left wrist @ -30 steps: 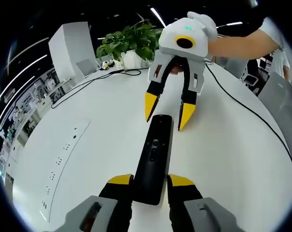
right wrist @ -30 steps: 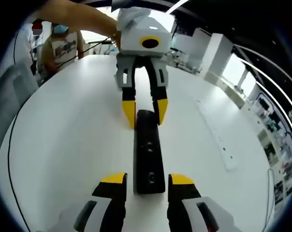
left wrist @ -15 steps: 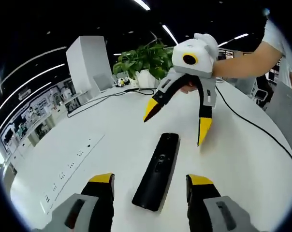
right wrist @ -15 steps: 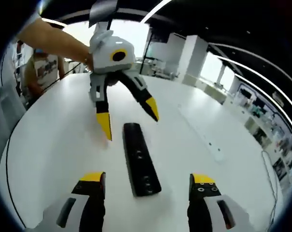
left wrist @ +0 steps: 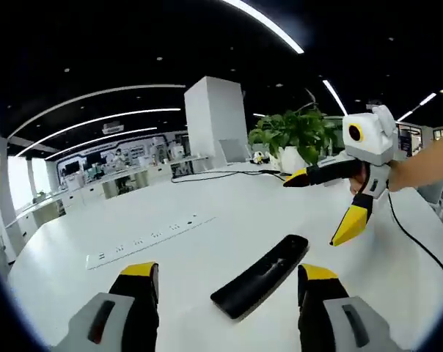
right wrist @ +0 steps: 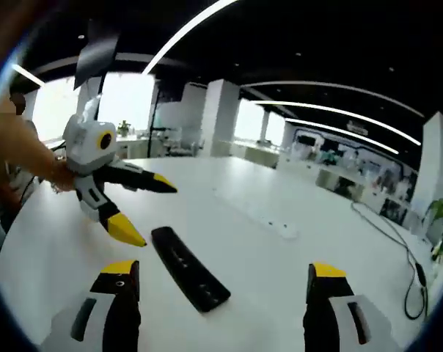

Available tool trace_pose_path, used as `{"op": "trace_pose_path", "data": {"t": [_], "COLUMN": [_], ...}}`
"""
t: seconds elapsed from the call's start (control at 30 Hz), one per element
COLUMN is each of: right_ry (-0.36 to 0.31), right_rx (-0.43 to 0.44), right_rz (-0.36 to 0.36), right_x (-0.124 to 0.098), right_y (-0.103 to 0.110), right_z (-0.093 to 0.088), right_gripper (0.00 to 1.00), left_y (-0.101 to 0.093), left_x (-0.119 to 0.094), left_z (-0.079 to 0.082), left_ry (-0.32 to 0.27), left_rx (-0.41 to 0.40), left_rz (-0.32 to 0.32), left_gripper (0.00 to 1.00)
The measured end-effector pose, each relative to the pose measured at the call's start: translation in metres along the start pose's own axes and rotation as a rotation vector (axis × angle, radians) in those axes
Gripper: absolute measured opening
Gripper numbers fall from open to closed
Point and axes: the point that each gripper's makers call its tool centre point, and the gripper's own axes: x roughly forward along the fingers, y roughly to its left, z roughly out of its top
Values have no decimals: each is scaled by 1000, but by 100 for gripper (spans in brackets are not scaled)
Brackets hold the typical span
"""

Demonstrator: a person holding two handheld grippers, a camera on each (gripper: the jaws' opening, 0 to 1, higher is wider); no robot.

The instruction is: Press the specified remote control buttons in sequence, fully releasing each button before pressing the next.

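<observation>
A long black remote control [left wrist: 262, 275] lies flat on the white table [left wrist: 170, 257], and it is seen from its other end as the remote [right wrist: 188, 268]. My left gripper [left wrist: 225, 277] is open, raised off the table, its yellow-tipped jaws wide to either side of the remote's near end with nothing between them. My right gripper [right wrist: 221, 273] is open too, lifted away, with the remote lying free between and below its jaws. In each view the opposite gripper hangs open above the remote's far end: the right gripper [left wrist: 328, 205] and the left gripper [right wrist: 137, 205].
A strip of power sockets [left wrist: 144, 238] is set into the table to the left, seen also as the socket strip [right wrist: 269, 220]. A potted plant [left wrist: 295, 139] and black cables [left wrist: 221, 174] sit at the far edge. A cable [left wrist: 419, 246] trails from the right gripper. A person's arm [right wrist: 20, 147] holds the left gripper.
Both grippers have opened wide and pulled up and back from the remote, which they flanked closely a second ago. The remote stays on the table.
</observation>
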Motion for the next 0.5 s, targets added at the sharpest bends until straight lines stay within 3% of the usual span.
{"op": "trace_pose_path", "data": {"t": [0.07, 0.1, 0.2, 0.3, 0.4, 0.5], "right_ry": [4, 42, 66, 85, 111, 97], "right_rx": [29, 19, 26, 70, 109, 186], "right_rz": [-32, -59, -121, -148, -199, -270], "right_x": [2, -2, -14, -28, -48, -71], "right_y": [-2, -3, -4, -1, -4, -8], "right_z": [-3, -11, -21, -30, -38, -38], "right_gripper": [99, 99, 99, 99, 99, 99], "left_y": [1, 1, -5, -11, -18, -19], "left_x": [-11, -18, -34, -50, -70, -87], "left_z": [-1, -2, -2, -9, -15, -18], "left_ry": [-17, -20, -30, 11, 33, 39], "left_rx": [-28, -45, -76, -126, -115, -148], "left_rz": [57, 95, 128, 154, 174, 202], "left_gripper": [83, 86, 100, 100, 100, 100]}}
